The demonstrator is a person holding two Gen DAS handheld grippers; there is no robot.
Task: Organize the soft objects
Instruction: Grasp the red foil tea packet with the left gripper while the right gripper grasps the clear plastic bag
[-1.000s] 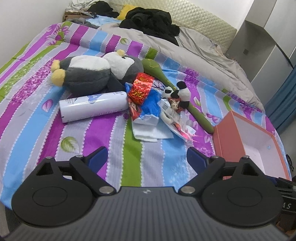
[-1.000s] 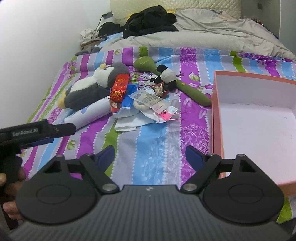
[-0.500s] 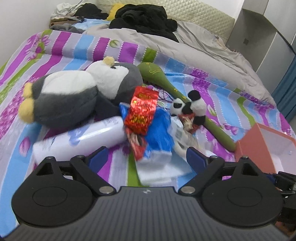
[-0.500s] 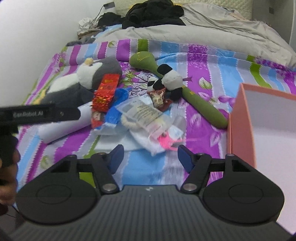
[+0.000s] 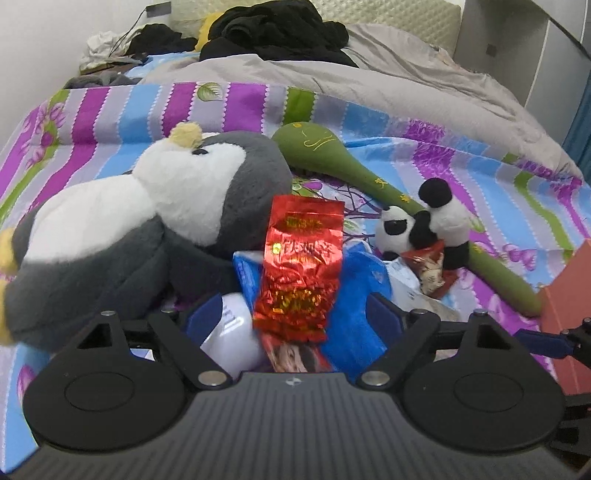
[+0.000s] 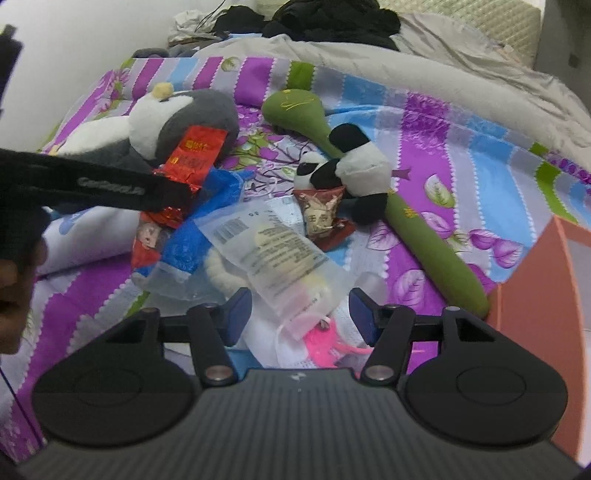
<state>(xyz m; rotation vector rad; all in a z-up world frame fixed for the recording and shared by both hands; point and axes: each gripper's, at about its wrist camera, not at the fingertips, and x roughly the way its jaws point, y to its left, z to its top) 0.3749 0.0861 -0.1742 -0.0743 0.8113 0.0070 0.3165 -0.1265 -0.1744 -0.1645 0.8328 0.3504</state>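
A pile lies on the striped bedsheet (image 5: 155, 107). It holds a grey-and-white penguin plush (image 5: 147, 229), a small panda plush (image 5: 424, 229) and a long green plush (image 5: 332, 158). My left gripper (image 5: 291, 317) hangs low over the pile, jaws closing. A red foil packet (image 5: 299, 266), a blue bag (image 5: 362, 295) and a white bottle (image 5: 232, 332) sit between its fingers, and no pad presses on them. My right gripper (image 6: 299, 314) is closing around a clear plastic bag (image 6: 280, 254), with gaps on both sides. The panda plush (image 6: 343, 173) lies just beyond it.
An orange open box (image 6: 535, 277) stands at the right edge of the bed. A grey duvet (image 5: 406, 85) and black clothes (image 5: 280, 29) cover the far end. The left tool's black body (image 6: 92, 184) and a hand (image 6: 14, 280) cross the right view's left side.
Both grippers have come forward and down toward the pile, which now fills both views. The right jaws have narrowed, the left only slightly. The objects have not moved.
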